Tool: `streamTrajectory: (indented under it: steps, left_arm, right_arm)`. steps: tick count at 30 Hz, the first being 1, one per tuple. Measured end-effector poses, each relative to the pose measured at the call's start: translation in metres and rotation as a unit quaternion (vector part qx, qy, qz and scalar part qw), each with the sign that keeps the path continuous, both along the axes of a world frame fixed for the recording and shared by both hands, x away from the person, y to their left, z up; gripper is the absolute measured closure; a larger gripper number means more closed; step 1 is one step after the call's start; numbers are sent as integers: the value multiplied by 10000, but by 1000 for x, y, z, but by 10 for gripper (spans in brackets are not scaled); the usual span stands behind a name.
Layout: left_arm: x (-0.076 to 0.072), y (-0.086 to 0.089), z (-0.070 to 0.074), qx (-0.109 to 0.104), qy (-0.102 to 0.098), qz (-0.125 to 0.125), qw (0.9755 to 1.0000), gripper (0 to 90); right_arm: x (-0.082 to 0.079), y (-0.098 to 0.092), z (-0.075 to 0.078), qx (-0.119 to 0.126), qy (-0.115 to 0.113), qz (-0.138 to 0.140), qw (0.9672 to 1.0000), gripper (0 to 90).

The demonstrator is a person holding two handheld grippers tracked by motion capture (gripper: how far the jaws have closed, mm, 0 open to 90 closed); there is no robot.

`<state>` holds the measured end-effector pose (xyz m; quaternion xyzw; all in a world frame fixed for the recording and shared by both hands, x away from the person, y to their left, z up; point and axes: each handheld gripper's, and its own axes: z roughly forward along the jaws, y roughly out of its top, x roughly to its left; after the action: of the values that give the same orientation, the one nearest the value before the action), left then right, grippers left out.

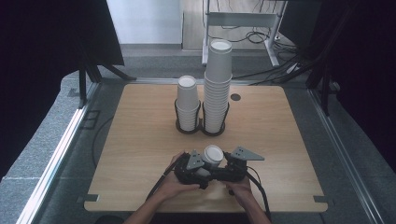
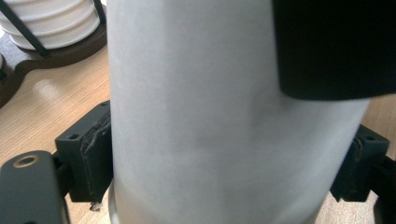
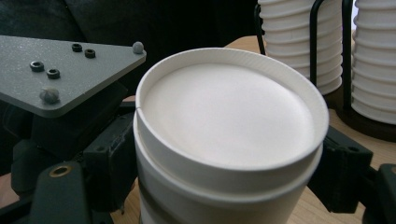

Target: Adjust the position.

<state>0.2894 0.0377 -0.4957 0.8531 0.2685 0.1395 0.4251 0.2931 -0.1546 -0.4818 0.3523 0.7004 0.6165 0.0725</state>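
Observation:
A small stack of white paper cups (image 1: 213, 155), bases up, is held between both grippers near the table's front edge. My left gripper (image 1: 198, 164) grips it from the left. In the left gripper view the cup wall (image 2: 224, 116) runs between the jaws, and both pads (image 2: 95, 156) press on it. My right gripper (image 1: 227, 162) grips it from the right. In the right gripper view the top cup's base (image 3: 229, 112) faces the camera, with a black pad (image 3: 114, 161) tight against each side. The left gripper's grey plate (image 3: 56, 70) sits just beyond it.
At the table's middle back a black wire holder (image 1: 201, 128) carries a short stack of cups (image 1: 187, 105) and a taller one (image 1: 217, 88). A round hole (image 1: 235, 97) lies right of them. The wooden table (image 1: 135, 149) has dark curtains on both sides.

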Motion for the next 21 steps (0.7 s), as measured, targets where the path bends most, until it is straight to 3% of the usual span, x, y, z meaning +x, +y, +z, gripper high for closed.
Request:
streamTrajectory:
  steps: [3, 10, 15, 20, 21]
  left_arm:
    - [2, 0, 1, 204, -71, -24, 9998, 131]
    - [8, 3, 6, 385, -224, 1, 9990, 131]
    - [12, 9, 11, 580, -342, 72, 9977, 129]
    - [17, 12, 19, 790, -488, 103, 9956, 129]
    - [17, 12, 19, 790, -488, 103, 9956, 129]
  right_arm:
    - [0, -1, 3, -10, 0, -22, 10000, 144]
    - [-1, -8, 16, -81, -210, -12, 9997, 138]
    - [-2, -15, 22, -315, -422, 71, 9986, 132]
    - [1, -23, 38, -913, -663, 328, 9931, 129]
    - [1, -23, 38, -913, -663, 328, 9931, 129]
